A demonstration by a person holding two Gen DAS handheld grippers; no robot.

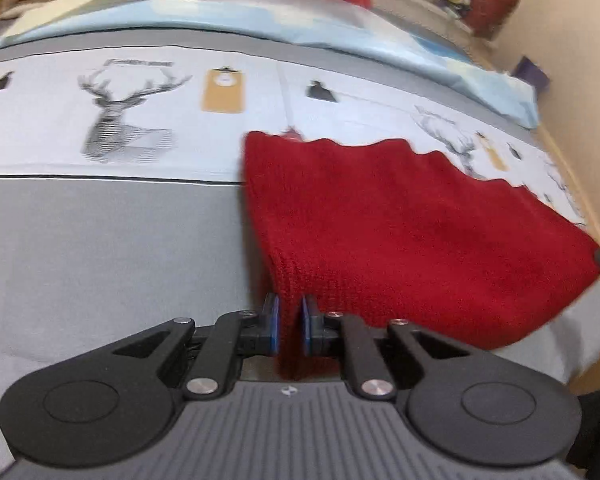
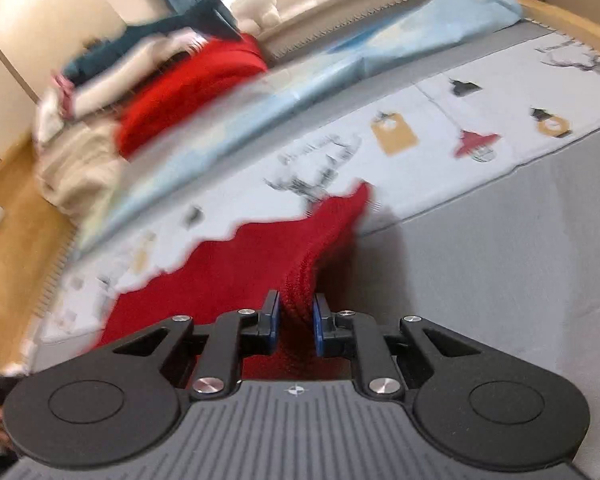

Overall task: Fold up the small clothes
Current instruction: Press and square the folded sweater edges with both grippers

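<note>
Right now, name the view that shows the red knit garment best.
The left wrist view: the red knit garment spreads wide and fairly sharp across the bed. The right wrist view shows it blurred, narrower, bunched toward the camera.

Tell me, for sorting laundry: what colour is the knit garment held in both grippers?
Solid red knit garment, clearest in the left wrist view.

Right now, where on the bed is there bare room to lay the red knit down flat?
The plain grey sheet left of the red knit is bare, up to the deer-print band. Beyond that band it is crowded: a blue pillow and piled bedding.
</note>
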